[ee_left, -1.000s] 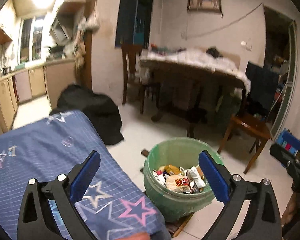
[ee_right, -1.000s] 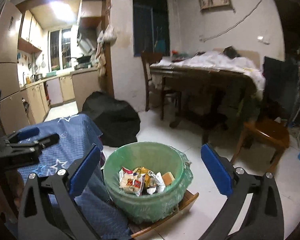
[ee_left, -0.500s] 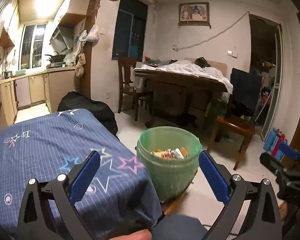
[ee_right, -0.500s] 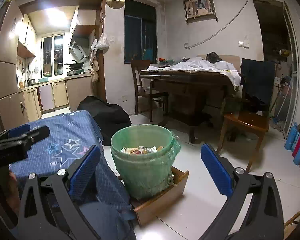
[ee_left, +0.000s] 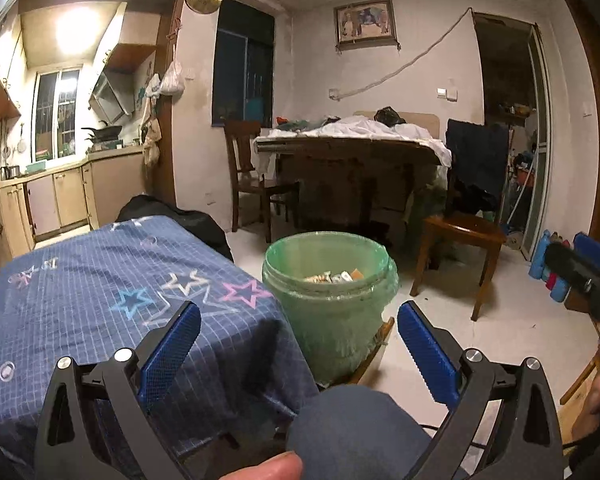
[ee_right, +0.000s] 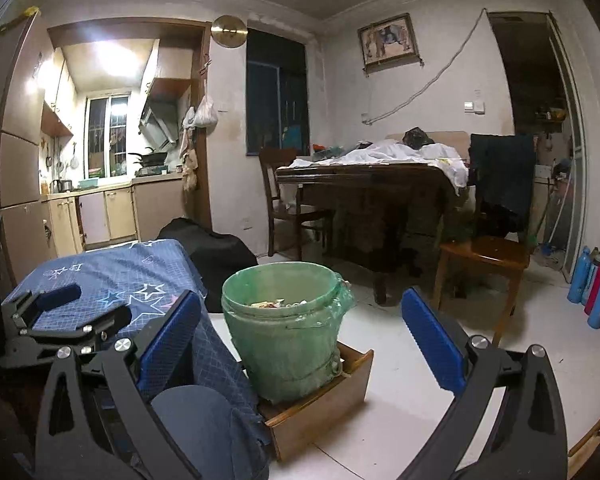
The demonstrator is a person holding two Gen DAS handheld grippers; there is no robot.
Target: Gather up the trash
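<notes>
Both tongs spread, empty: left gripper (ee_left: pixel 298 338), right gripper (ee_right: pixel 300 328). Green-lined bin (ee_right: pixel 286 322) in wooden drawer (ee_right: pixel 320 408) beside blue-cloth table's (ee_left: pixel 100 300) corner, trash (ee_left: pixel 334 277) inside. No loose trash visible; collection seemingly done.

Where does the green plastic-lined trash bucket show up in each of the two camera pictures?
Left wrist: green plastic-lined trash bucket centre, right of the blue star-patterned cloth.
Right wrist: bucket centre-left, standing in a wooden drawer.
Shared landmark: framed picture on the far wall.
</notes>
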